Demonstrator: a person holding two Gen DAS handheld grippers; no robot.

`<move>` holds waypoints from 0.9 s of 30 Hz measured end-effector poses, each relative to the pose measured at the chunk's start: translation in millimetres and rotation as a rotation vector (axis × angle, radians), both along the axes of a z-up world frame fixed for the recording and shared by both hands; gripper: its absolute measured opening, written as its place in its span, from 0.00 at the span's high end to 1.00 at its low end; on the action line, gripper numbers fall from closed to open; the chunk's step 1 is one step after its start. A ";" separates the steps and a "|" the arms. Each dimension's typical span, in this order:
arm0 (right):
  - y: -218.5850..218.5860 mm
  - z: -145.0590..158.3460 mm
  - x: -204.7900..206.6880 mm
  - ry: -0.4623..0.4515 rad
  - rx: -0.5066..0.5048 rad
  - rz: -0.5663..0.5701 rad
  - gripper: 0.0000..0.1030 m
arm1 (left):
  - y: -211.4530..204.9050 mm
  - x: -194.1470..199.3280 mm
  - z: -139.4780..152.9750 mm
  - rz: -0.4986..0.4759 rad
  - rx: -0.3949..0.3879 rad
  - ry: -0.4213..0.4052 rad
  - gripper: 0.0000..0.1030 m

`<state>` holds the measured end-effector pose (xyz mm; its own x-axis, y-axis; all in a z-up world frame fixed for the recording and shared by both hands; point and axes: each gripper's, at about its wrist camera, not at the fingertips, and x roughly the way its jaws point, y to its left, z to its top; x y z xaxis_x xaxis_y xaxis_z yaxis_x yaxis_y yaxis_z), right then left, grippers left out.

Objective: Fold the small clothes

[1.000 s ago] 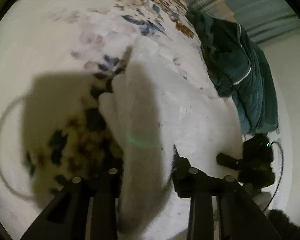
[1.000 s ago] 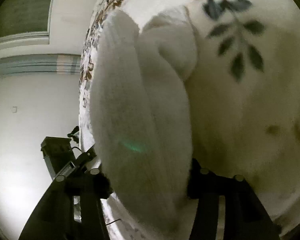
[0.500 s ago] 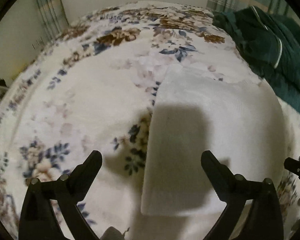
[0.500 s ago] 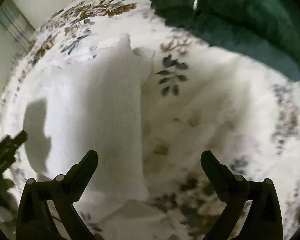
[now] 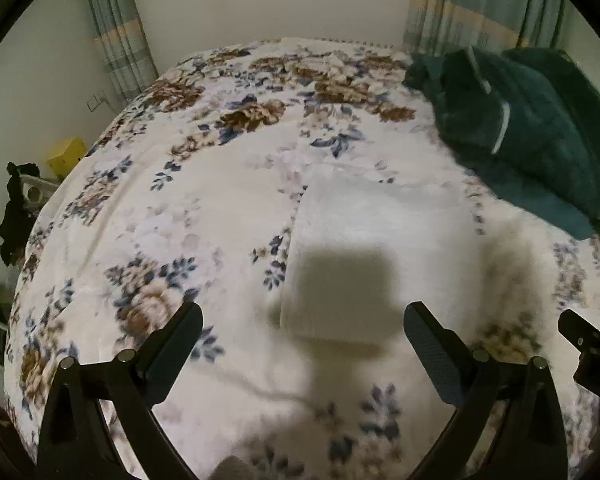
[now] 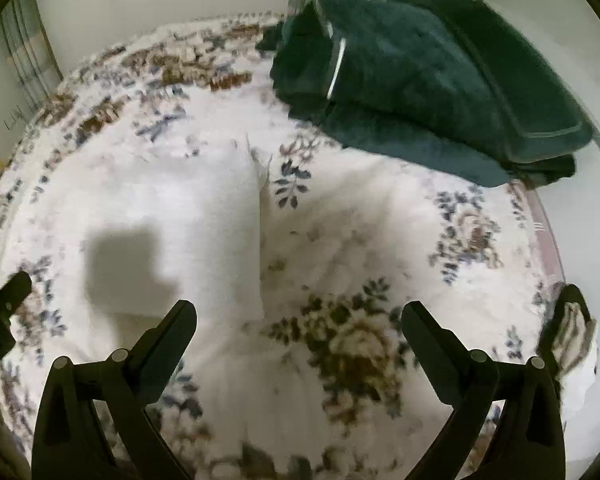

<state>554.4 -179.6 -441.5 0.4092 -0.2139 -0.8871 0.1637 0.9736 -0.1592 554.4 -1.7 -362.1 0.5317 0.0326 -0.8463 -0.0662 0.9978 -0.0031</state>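
Note:
A small white knitted garment (image 5: 380, 240) lies flat and folded on the floral bedspread (image 5: 204, 208). Seen from the right wrist, the same white garment (image 6: 188, 220) sits left of centre. My left gripper (image 5: 302, 332) hovers well above its near edge, jaws wide open with nothing between them. My right gripper (image 6: 298, 328) is also raised and wide open, empty, over the bedspread (image 6: 380, 240) just right of the garment. A gripper's shadow falls across the white cloth in both views.
A folded dark green blanket (image 5: 540, 136) lies at the bed's far right, also seen in the right wrist view as the green blanket (image 6: 420, 80). Curtains (image 5: 116, 32) and a wall stand behind the bed. A yellow box (image 5: 66, 156) sits off the left side.
Both grippers let go of the white garment, opened wide and rose away from the bed. The garment now lies flat on the bedspread.

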 end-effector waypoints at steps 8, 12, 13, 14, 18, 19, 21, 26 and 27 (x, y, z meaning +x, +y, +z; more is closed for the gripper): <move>13.7 141.3 -106.4 -0.099 -0.012 0.007 0.00 | 1.4 -94.1 109.6 0.008 0.016 -0.073 0.00; 20.0 211.9 -161.6 -0.171 -0.026 0.017 0.00 | 0.6 -145.4 170.3 0.000 0.006 -0.125 0.00; 21.5 230.4 -176.9 -0.188 -0.026 0.021 0.00 | 0.5 -155.5 181.7 -0.001 0.000 -0.133 0.00; 22.7 247.1 -191.3 -0.204 -0.028 0.023 0.00 | -0.2 -165.9 192.7 -0.004 0.000 -0.142 0.00; 29.9 303.6 -246.0 -0.261 -0.037 0.041 0.00 | -4.7 -212.0 242.7 -0.034 0.004 -0.202 0.00; 32.0 316.6 -259.5 -0.271 -0.031 0.047 0.00 | -4.4 -220.2 251.2 -0.041 0.000 -0.213 0.00; 34.3 339.5 -283.1 -0.287 -0.013 0.055 0.00 | -3.8 -238.0 268.8 -0.041 -0.003 -0.227 0.00; 43.1 387.7 -333.9 -0.350 -0.021 0.077 0.00 | 0.6 -274.4 301.2 -0.025 -0.006 -0.261 0.00; 43.9 393.9 -339.2 -0.357 -0.020 0.081 0.00 | 2.1 -281.5 307.0 -0.018 -0.013 -0.266 0.00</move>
<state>215.2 -135.7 -47.7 0.7086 -0.1842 -0.6812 0.1351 0.9829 -0.1252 272.9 0.4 -55.1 0.7357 0.0110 -0.6772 -0.0436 0.9986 -0.0312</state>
